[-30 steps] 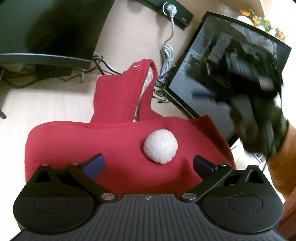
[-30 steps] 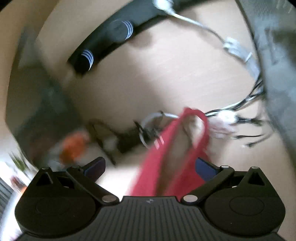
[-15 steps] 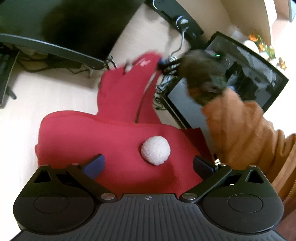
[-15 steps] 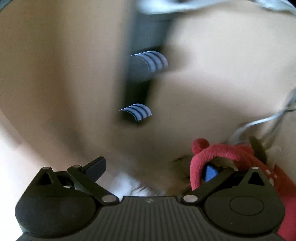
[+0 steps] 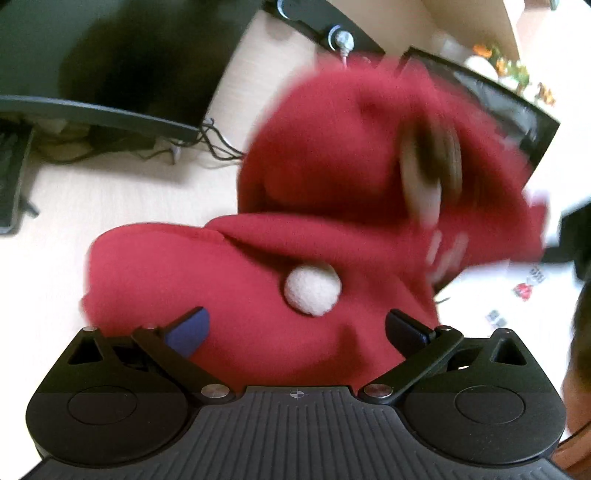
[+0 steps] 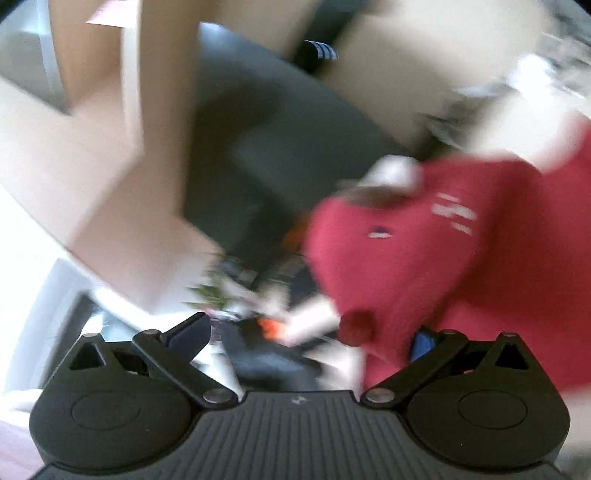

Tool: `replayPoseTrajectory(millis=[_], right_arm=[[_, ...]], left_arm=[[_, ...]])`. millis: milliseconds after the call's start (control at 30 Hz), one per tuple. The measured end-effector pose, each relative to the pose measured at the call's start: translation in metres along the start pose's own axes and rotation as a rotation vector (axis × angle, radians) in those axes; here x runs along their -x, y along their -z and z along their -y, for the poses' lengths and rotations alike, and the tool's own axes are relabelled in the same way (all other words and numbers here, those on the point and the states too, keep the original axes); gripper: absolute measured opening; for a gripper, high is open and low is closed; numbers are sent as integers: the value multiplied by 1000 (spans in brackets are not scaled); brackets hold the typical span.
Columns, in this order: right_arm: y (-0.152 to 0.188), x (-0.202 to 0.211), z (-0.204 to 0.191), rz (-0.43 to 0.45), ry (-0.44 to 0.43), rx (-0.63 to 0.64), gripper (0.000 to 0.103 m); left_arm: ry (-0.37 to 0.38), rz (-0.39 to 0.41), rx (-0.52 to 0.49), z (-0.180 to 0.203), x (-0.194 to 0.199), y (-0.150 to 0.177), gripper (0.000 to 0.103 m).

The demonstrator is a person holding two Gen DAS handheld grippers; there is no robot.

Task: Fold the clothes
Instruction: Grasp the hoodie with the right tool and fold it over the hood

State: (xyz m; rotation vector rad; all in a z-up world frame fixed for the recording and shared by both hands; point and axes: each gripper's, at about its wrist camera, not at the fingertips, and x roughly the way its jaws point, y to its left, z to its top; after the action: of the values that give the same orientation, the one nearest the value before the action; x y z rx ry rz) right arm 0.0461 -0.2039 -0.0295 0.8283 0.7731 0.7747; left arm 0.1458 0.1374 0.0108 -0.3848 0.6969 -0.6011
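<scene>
A small red fleece garment (image 5: 229,280) with a white pompom (image 5: 312,290) lies on the pale desk. My left gripper (image 5: 295,328) hovers over its near edge, fingers wide open, holding nothing. The garment's hood (image 5: 369,155) is lifted and swinging toward me, blurred. In the right wrist view the red hood (image 6: 424,258) drapes over the right finger (image 6: 424,345) of my right gripper (image 6: 306,336), whose fingers stand wide apart. The hood hangs hooked on that finger, not pinched.
A curved dark monitor base (image 5: 99,110) with cables stands at the back left. A black computer case (image 5: 509,107) lies at the right, a power strip (image 5: 321,26) behind. Papers (image 5: 517,295) lie at the right. The right wrist view is heavily blurred.
The right gripper reached the hood's tip, hooked it on one finger and lifted it. The hood now swings up and back over the garment's body. The left gripper stayed open over the near edge.
</scene>
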Motion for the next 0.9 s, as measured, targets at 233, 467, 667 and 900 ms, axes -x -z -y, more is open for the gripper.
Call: replayPoseTrajectory(millis=[233, 467, 667, 900], right_arm=[[53, 35, 7, 48, 470, 168, 103], [52, 12, -38, 173, 504, 394, 103], [34, -26, -2, 111, 383, 276, 86], [6, -19, 4, 133, 261, 217, 37]], left_arm=[[19, 35, 165, -31, 55, -17, 103], [77, 41, 286, -12, 22, -50, 103], [80, -21, 263, 8, -26, -53, 102], [50, -76, 341, -14, -46, -39, 54]])
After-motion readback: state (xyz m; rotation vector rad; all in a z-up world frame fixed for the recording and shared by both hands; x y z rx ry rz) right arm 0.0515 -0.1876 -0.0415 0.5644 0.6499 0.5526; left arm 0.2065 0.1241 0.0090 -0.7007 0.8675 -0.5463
